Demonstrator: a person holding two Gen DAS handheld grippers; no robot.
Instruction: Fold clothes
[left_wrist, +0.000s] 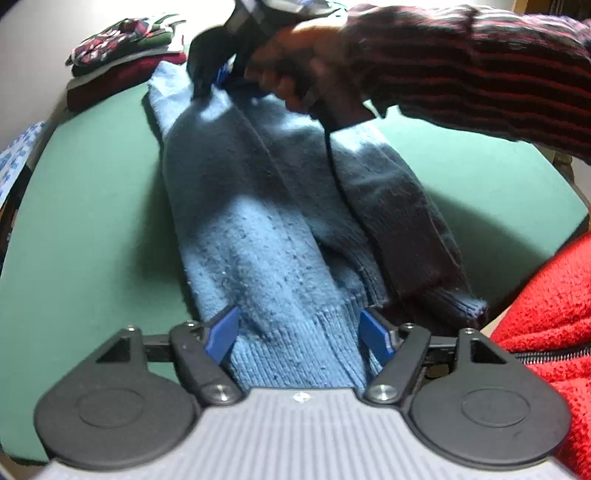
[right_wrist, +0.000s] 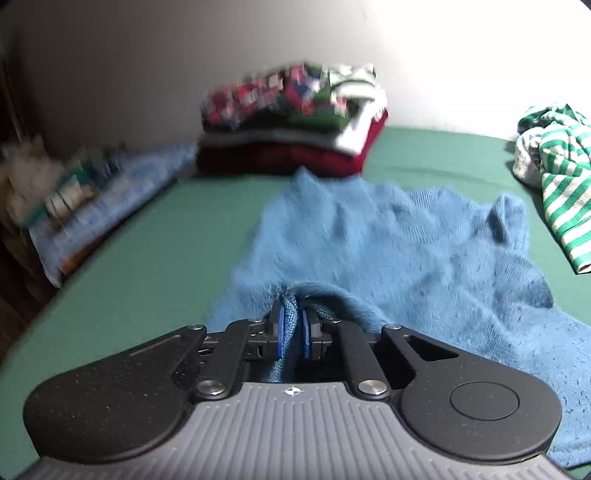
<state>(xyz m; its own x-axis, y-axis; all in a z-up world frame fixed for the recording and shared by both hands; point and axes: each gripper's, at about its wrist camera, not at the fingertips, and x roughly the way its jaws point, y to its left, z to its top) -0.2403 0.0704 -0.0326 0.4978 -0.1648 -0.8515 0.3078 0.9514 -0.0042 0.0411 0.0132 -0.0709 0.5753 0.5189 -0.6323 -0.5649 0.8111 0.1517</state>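
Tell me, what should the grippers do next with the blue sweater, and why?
Probably close the left gripper on the hem. Its jaws stand open on either side of the sweater's ribbed edge and do not pinch it, while the right gripper is already shut on a bunch of knit at the far end. With both ends held, the sweater could be lifted and folded over on the green table.
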